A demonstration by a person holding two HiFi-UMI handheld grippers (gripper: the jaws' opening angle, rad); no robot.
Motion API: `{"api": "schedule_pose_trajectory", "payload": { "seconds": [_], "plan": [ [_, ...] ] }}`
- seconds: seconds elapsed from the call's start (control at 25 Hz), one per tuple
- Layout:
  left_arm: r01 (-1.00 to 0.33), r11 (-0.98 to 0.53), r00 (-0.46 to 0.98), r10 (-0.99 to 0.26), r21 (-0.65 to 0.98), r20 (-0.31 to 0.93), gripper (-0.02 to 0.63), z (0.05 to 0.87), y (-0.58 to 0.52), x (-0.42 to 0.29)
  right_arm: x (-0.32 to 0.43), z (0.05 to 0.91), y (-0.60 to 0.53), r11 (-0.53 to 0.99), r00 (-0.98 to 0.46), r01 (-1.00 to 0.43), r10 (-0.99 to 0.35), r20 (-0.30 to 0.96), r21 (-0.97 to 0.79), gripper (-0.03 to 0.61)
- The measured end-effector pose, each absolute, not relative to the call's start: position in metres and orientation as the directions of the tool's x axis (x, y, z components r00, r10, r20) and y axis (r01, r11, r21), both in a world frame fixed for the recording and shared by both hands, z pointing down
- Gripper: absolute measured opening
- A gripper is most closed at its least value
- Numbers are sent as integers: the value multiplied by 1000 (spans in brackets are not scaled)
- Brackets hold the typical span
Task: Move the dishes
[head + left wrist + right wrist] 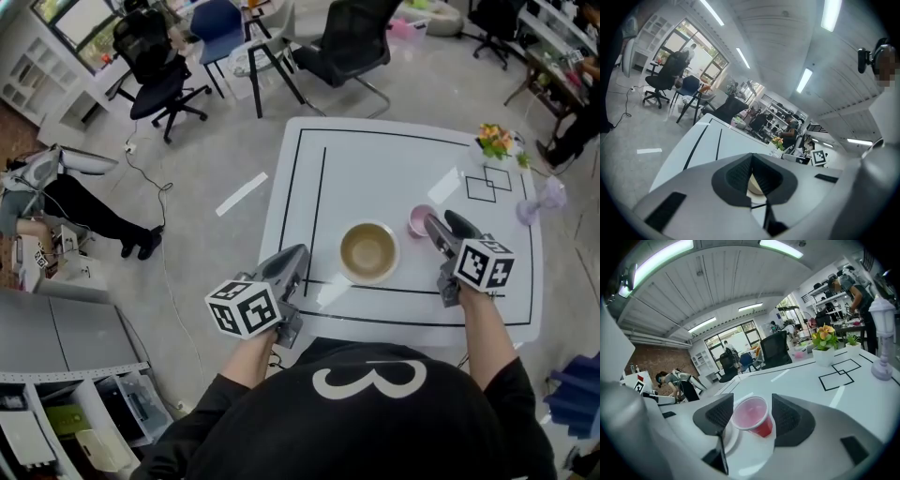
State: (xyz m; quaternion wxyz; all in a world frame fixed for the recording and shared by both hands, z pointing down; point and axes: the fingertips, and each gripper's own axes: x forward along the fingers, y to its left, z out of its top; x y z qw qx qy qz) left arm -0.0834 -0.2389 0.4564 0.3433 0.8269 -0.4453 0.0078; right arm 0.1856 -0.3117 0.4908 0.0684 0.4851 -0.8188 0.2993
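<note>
A tan bowl (367, 251) stands mid-table on the white table (394, 164). Just right of it is a pink plastic cup (420, 220). My right gripper (442, 223) is open at the cup. In the right gripper view the cup (751, 416) stands upright between the two pads of the right gripper (750, 411), with thin gaps on both sides, and the bowl's rim (730, 439) shows at its left. My left gripper (298, 258) hovers at the table's left front edge, shut and empty. In the left gripper view its tips (751, 159) meet, and the bowl (754, 185) peeks through beneath them.
A small flower pot (495, 142) and a clear lamp-shaped ornament (551, 199) stand at the table's far right, near two black squares (487, 183). Office chairs (155, 66) stand beyond the table. A person (66, 192) bends over at the left.
</note>
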Motion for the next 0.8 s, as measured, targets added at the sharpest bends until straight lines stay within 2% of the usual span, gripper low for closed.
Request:
{"api": "schedule_pose_trajectory", "payload": {
  "seconds": [0.48, 0.8],
  "plan": [
    [-727, -404, 632, -709, 555, 312, 3, 449, -229, -68, 128, 454, -260, 584, -680, -732, -663, 315, -351, 247],
    [-728, -409, 632, -711, 550, 308, 3, 444, -221, -71, 102, 497, -248, 585, -713, -701, -575, 401, -409, 228]
  ]
}}
